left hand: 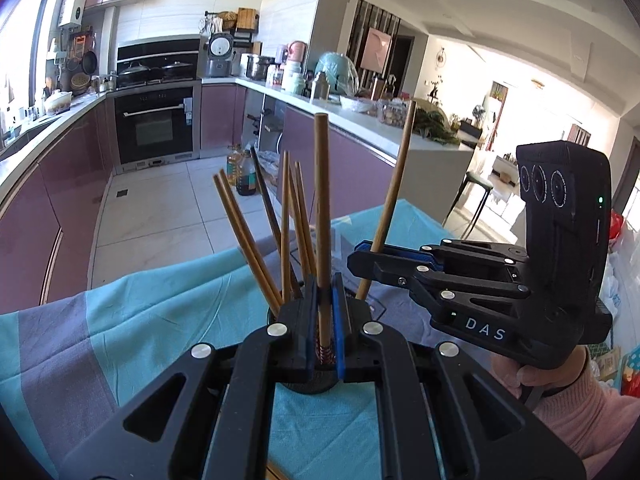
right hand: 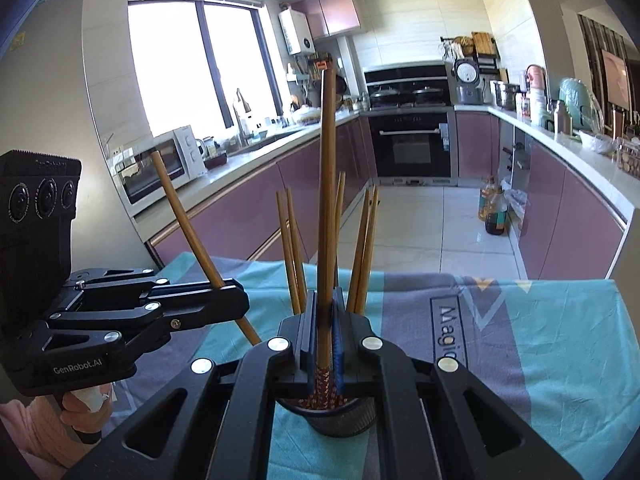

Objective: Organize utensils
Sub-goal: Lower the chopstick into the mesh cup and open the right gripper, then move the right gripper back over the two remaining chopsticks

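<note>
each hand carries one long brown wooden chopstick, and both hover at the dark round mesh utensil holder (right hand: 338, 416) that stands on the tabletop, which is covered by a teal and grey striped cloth (right hand: 540, 340).

left tool (left hand: 325, 322): jaws pressed together, pinching the left-held wooden chopstick (left hand: 322, 208) low on its shaft. the stick stands almost upright, its red-patterned lower end (left hand: 325, 354) pointing down into the holder's mouth directly under the tool.

right tool (right hand: 328, 320): jaws likewise pressed together, pinching the right-held wooden chopstick (right hand: 327, 184), also near vertical, with its red-patterned lower end (right hand: 326, 386) just over the holder's rim. seen from the left wrist view, this tool comes in from the right side and its stick leans slightly.

the relation that decides the coming move, in the inspector's judgement: the holder lies straight below both held tips, and each stick's long axis already runs close to the holder's own upright axis, so a short descent would seat them. neither hand is clearly nearer; whether either tip is touching the holder's floor cannot be told.

several thin brown chopsticks (right hand: 362, 248) are fanned out inside the holder, leaning outward against the rim. they crowd the opening, so an incoming tip could catch on them.
</note>
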A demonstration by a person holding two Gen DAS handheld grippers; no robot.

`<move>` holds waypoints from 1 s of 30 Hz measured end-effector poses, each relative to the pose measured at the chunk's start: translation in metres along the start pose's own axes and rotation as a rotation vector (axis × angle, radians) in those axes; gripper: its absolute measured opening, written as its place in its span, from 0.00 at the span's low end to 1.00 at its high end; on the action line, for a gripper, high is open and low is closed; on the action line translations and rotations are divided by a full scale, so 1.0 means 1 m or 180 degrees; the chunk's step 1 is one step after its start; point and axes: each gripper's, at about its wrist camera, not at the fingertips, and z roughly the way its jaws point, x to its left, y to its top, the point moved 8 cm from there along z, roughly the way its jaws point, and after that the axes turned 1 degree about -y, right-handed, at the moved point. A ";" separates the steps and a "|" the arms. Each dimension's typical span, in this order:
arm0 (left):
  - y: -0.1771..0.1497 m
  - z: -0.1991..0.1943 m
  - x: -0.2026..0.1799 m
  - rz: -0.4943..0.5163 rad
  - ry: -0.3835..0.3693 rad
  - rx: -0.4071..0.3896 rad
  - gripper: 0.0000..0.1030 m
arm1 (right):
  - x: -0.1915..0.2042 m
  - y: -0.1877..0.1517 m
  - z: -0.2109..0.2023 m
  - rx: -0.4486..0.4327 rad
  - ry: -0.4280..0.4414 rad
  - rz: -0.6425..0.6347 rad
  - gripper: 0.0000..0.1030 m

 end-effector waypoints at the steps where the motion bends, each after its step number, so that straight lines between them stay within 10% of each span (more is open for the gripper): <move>1: -0.002 0.003 -0.001 0.0004 -0.0010 0.0039 0.07 | -0.001 -0.003 0.003 0.0047 0.0000 0.0003 0.06; 30: -0.025 0.031 0.034 -0.0257 0.0073 0.0163 0.23 | -0.002 -0.021 0.016 0.0176 0.0070 0.0166 0.17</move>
